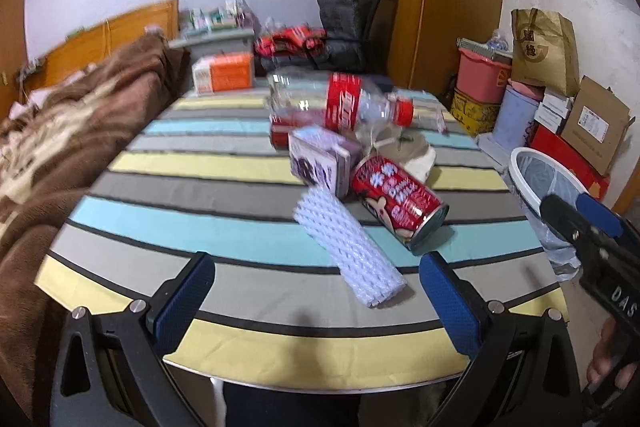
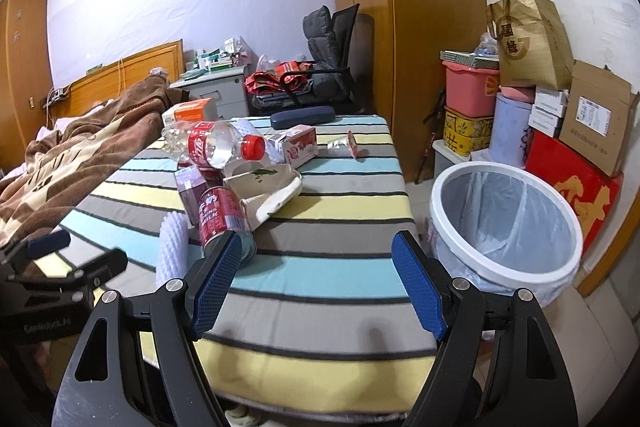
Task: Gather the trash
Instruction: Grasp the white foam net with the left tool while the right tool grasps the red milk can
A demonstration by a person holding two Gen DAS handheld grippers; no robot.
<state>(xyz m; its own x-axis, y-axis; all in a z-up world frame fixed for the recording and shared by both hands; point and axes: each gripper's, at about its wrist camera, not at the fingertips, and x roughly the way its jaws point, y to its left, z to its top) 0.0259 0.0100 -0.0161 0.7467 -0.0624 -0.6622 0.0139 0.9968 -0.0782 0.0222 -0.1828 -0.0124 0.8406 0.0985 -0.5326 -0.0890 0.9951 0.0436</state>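
Observation:
Trash lies in a pile on the striped table point(image 1: 224, 163): a white foam net sleeve point(image 1: 348, 247), a red can point(image 1: 400, 201) on its side, a purple carton point(image 1: 320, 163), a clear bottle with red label point(image 1: 340, 103) and a crumpled white paper box point(image 2: 266, 189). My left gripper point(image 1: 316, 291) is open and empty, just short of the foam sleeve. My right gripper point(image 2: 316, 279) is open and empty over the table's near edge, with the can point(image 2: 222, 215) beside its left finger. A white bin with a plastic liner point(image 2: 506, 223) stands right of the table.
A pink-and-white carton point(image 2: 294, 145), a dark glasses case point(image 2: 302, 117), an orange box point(image 2: 192, 111) and a small wrapper point(image 2: 346, 145) lie further back. A brown blanket point(image 1: 68, 131) lies left. Boxes and a paper bag point(image 2: 528, 43) are stacked right.

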